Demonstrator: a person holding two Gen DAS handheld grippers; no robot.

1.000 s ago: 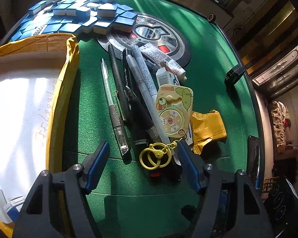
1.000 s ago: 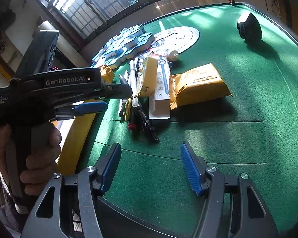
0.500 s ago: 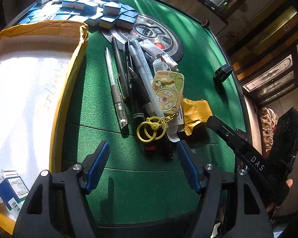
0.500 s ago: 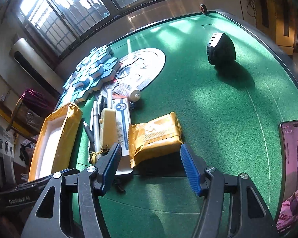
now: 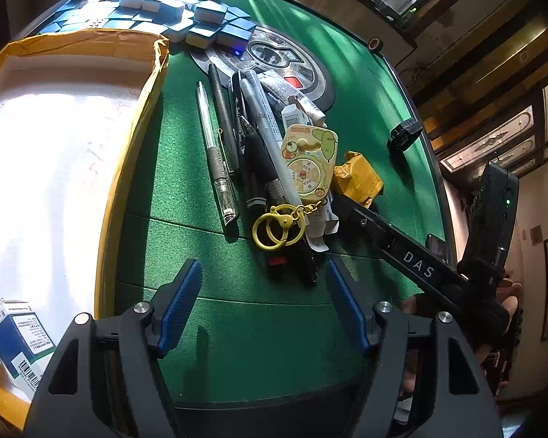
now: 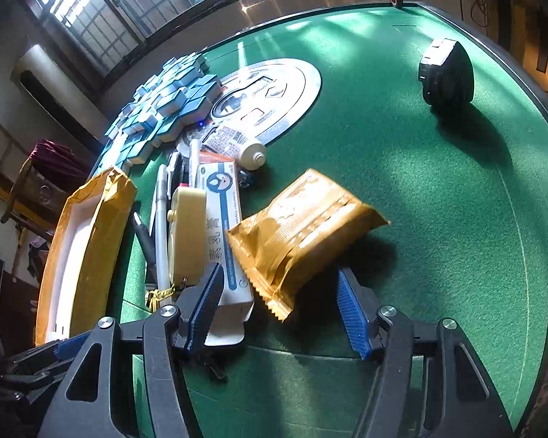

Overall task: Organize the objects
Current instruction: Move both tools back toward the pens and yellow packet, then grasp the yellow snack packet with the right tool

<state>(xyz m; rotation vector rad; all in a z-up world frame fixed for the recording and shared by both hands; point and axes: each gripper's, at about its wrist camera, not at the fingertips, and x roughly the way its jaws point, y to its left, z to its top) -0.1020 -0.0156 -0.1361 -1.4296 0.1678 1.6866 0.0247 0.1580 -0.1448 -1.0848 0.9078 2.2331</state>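
Two hand-held grippers hang over our green table [image 5: 266, 332], both with jaws spread and nothing pinched. We see the left hand-held gripper [image 5: 265, 308] empty above bare felt, just short of the yellow keyring [image 5: 279, 228] and the pens [image 5: 252, 138]. The right hand-held gripper [image 6: 281, 308] straddles the near corner of the orange packet [image 6: 303, 233], its pads not touching it; a white box [image 6: 221, 219] lies beside. Left sits the yellow-rimmed tray [image 5: 128, 153]; farthest, blue mahjong tiles [image 5: 171, 0].
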